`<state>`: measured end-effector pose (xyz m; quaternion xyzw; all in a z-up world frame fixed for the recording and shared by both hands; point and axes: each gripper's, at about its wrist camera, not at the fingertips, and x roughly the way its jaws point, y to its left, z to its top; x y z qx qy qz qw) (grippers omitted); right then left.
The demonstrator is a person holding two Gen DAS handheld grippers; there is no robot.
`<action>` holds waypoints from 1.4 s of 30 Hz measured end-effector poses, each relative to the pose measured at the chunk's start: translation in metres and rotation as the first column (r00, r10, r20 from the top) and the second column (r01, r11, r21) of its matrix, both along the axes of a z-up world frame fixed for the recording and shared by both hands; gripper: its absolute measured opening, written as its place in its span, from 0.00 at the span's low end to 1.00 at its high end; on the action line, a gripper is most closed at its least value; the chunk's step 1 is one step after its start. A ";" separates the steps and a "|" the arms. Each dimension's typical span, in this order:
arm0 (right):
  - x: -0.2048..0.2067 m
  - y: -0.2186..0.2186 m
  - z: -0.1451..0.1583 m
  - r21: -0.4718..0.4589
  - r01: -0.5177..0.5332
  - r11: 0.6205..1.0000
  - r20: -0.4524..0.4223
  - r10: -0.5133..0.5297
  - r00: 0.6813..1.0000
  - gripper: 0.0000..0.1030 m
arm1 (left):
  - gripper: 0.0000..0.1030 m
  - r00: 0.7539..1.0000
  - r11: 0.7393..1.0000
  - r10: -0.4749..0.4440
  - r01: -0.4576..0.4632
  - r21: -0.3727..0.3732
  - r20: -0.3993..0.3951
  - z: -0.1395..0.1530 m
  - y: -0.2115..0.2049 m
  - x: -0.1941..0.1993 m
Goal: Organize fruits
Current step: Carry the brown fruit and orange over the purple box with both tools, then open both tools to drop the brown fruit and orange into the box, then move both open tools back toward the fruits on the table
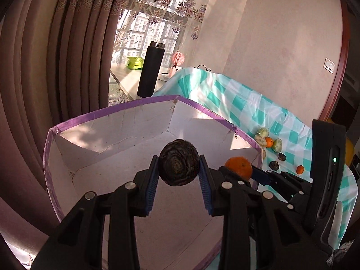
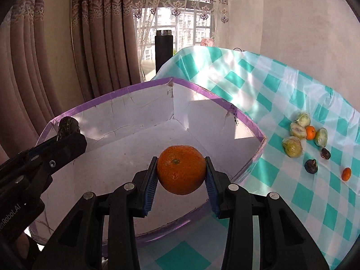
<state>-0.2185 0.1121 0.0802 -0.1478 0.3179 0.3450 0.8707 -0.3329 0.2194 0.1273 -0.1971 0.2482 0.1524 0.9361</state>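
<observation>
teal-checked tablecloth (image 2: 281, 94) by curtains (image 2: 96, 45); left tongs (image 1: 179, 175) grip dark fruit (image 1: 179, 162), right tongs (image 2: 181, 175) an orange (image 2: 181, 169).

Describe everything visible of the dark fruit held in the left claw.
The dark fruit is roundish, brown-black, with a rough, wrinkled, ringed skin and a paler spot facing the camera. The left claw is shut on it, blue pads pressing both sides. It hangs above the floor of the white box with the purple rim, touching nothing else.
</observation>
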 end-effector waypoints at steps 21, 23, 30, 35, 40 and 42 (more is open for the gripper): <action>-0.025 0.042 -0.026 -0.199 -0.081 0.977 0.051 0.093 0.994 0.69 | 0.98 0.971 0.988 0.111 -0.086 0.125 -0.213 -0.018 0.047 -0.006; -0.028 0.039 -0.022 -0.166 -0.089 0.982 0.069 0.102 0.992 0.69 | 0.98 0.972 0.975 0.167 -0.137 0.177 -0.165 -0.012 0.044 -0.012; -0.042 -0.025 0.007 0.075 -0.013 0.997 0.299 -0.010 0.954 0.83 | 0.98 0.981 0.932 0.176 -0.192 0.307 0.080 0.027 0.002 -0.037; -0.007 -0.107 0.011 0.217 0.199 0.956 0.265 -0.254 0.930 0.84 | 0.98 0.984 0.935 0.033 -0.093 0.344 0.177 0.035 -0.053 -0.035; 0.044 -0.176 -0.018 0.104 0.474 0.874 0.169 -0.485 0.858 0.84 | 0.98 0.982 0.900 -0.189 0.160 0.406 0.032 0.009 -0.128 0.012; 0.062 -0.207 -0.032 0.069 0.561 0.825 0.121 -0.565 0.816 0.84 | 0.98 0.959 0.872 -0.276 0.278 0.404 -0.064 -0.012 -0.161 0.039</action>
